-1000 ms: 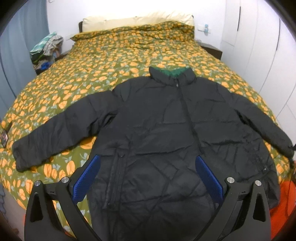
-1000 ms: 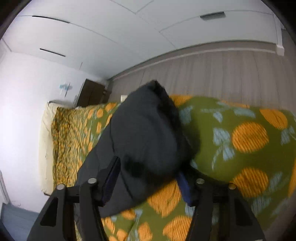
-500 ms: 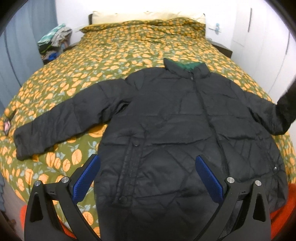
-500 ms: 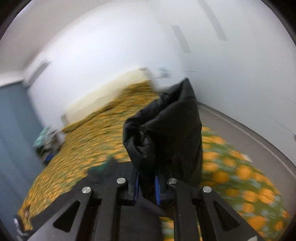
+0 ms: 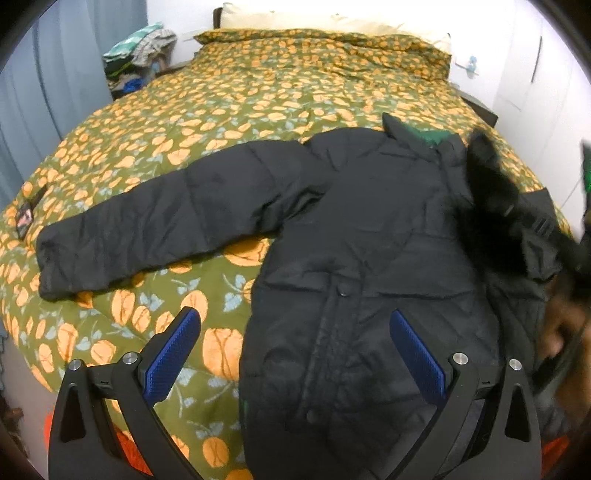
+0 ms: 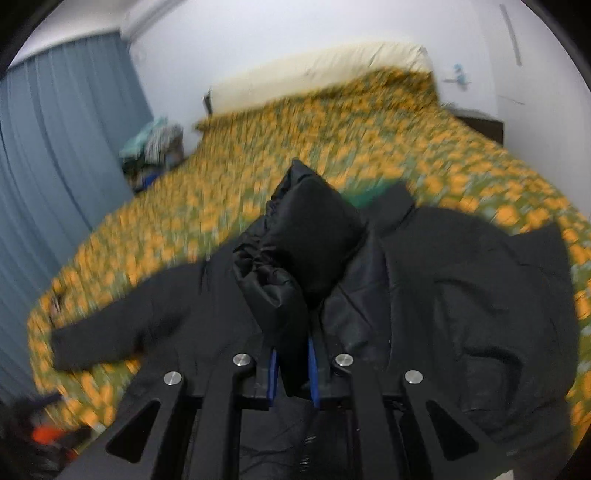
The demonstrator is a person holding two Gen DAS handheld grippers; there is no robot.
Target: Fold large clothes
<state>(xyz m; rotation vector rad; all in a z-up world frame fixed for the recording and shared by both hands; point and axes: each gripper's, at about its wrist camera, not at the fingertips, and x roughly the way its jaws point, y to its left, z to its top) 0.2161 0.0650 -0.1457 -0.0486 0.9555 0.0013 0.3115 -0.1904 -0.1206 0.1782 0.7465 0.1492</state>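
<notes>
A black quilted jacket [image 5: 369, 251] lies face up on the bed, collar toward the pillows. Its left sleeve [image 5: 159, 225] stretches flat out to the left. My left gripper [image 5: 291, 343] is open and empty, hovering above the jacket's lower hem. My right gripper [image 6: 291, 365] is shut on the cuff of the right sleeve [image 6: 295, 254] and holds it raised over the jacket's chest [image 6: 461, 295]. In the left wrist view the lifted sleeve [image 5: 491, 206] shows as a dark blur at the right.
The bed has a green quilt with orange fruit print [image 5: 258, 103] and cream pillows [image 5: 332, 22] at the head. A pile of clothes [image 5: 140, 55] sits by blue curtains [image 6: 55, 166] at the left. A dark nightstand [image 6: 480, 123] and white wardrobes stand at the right.
My right gripper closed on the right sleeve cuff, lifted it off the bed edge and swung it inward over the jacket body. My left gripper drifted left.
</notes>
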